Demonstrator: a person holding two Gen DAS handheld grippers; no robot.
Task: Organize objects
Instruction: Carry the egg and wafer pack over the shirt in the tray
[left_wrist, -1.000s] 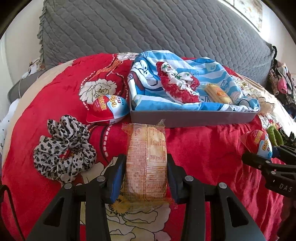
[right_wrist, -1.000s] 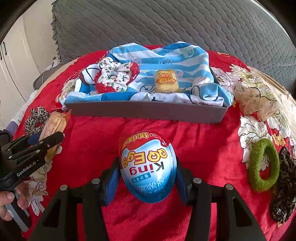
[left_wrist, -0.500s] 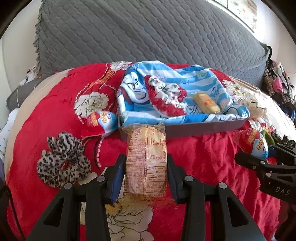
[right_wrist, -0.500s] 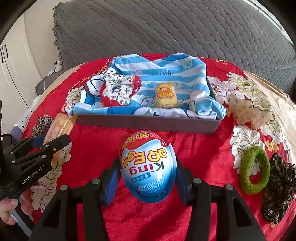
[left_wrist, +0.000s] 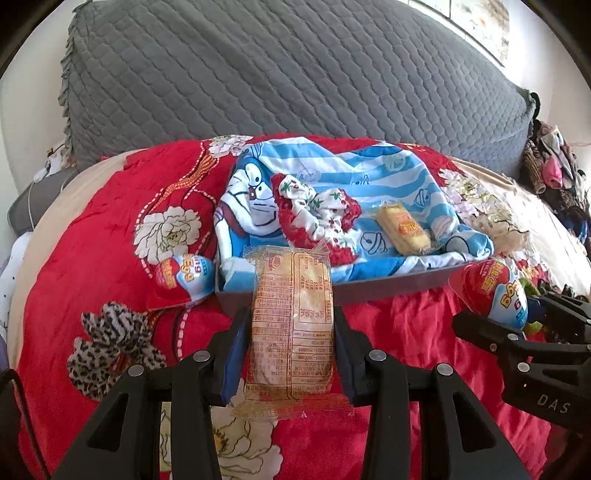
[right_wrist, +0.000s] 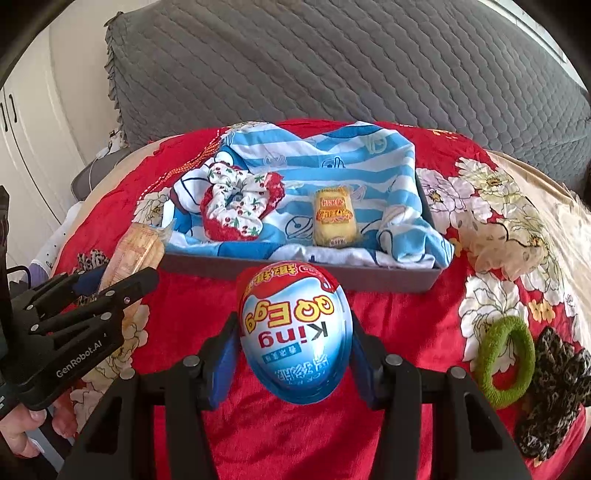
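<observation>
My left gripper (left_wrist: 291, 332) is shut on a clear-wrapped snack cake (left_wrist: 292, 332) and holds it above the red bedspread, in front of the grey tray (left_wrist: 388, 290). My right gripper (right_wrist: 293, 339) is shut on a red and blue King Egg toy egg (right_wrist: 295, 332), also in front of the tray (right_wrist: 369, 278). The tray is lined with a blue striped cloth (right_wrist: 332, 166) and holds a red and white scrunchie (right_wrist: 240, 206) and a yellow wrapped cake (right_wrist: 334, 216). A second toy egg (left_wrist: 184, 278) lies left of the tray.
A leopard scrunchie (left_wrist: 110, 347) lies on the bedspread at the left. A green hair ring (right_wrist: 506, 360) and another leopard scrunchie (right_wrist: 550, 387) lie at the right. A grey quilted headboard (right_wrist: 332, 62) stands behind the tray. Clothes (left_wrist: 554, 177) are piled at the far right.
Both grippers have risen and pulled back a little with their loads, so the tray looks farther off and more from above. Nothing was let go.
</observation>
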